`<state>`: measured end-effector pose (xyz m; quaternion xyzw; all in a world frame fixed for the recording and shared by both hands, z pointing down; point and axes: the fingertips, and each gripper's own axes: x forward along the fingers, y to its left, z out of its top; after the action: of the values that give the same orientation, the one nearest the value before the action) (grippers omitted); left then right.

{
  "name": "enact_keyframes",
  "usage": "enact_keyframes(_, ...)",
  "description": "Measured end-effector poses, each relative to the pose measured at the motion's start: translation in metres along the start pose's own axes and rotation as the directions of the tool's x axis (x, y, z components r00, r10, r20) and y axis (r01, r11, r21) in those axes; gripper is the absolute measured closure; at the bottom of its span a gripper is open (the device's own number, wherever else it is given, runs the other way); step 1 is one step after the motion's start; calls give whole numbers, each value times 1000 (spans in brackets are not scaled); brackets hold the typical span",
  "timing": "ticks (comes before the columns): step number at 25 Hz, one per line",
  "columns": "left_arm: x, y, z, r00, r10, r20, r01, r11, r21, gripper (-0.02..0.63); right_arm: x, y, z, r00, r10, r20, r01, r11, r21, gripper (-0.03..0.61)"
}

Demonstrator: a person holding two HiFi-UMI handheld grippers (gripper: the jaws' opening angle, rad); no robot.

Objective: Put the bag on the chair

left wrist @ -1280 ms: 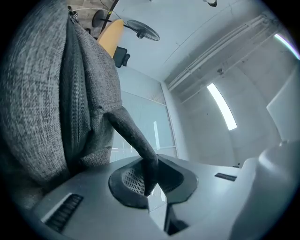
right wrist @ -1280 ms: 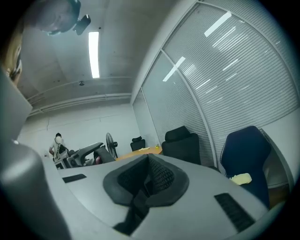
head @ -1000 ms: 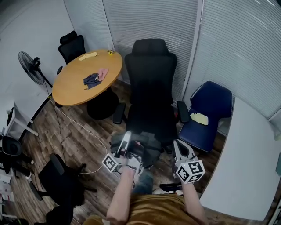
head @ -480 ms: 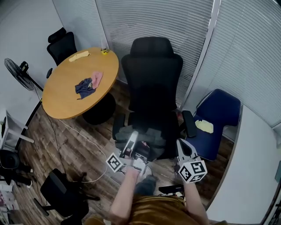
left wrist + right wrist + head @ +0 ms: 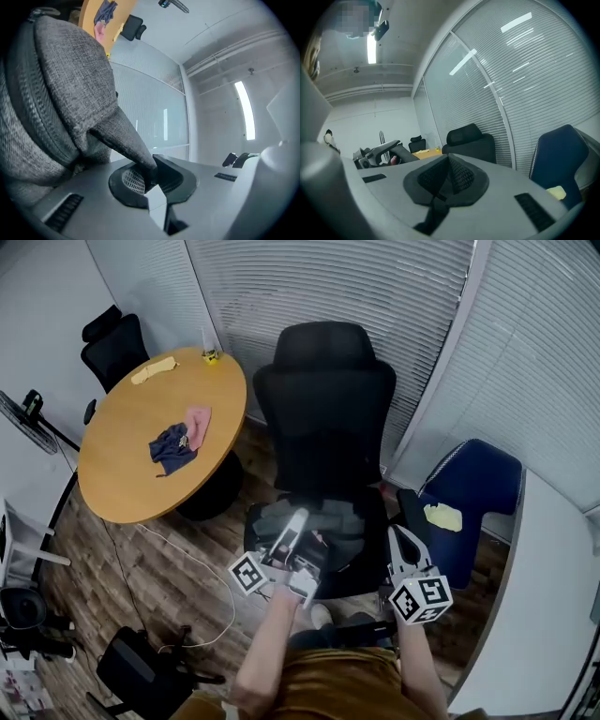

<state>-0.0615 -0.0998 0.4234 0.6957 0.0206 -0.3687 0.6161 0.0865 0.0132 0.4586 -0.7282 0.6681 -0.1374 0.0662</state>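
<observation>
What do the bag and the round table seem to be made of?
The bag: matte grey woven fabric, judging by its coarse weave and zipper. The round table: wood or wood-look laminate, smooth orange-brown top; which one is unclear.

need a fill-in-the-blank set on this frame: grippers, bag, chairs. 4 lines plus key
The left gripper is shut on a strap of the ____ bag.
The right gripper is shut and holds ____.
In the head view the bag shows over the seat of the ____ office chair.
A yellow item lies on the ____ visitor chair.
Missing: grey; nothing; black; blue.
</observation>
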Motion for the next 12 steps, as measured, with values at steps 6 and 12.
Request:
enact_keyframes(6,20,12,9,999,10,-45,-10,1000,-1,572,21,-4,4,1000,-5,-4,5,1000,-11,568)
enact_keyframes(12,28,24,18,1000,18,-24,-19,1000,-7,572,36,-13,-9,1000,7,-24,-7,1000,-2,568)
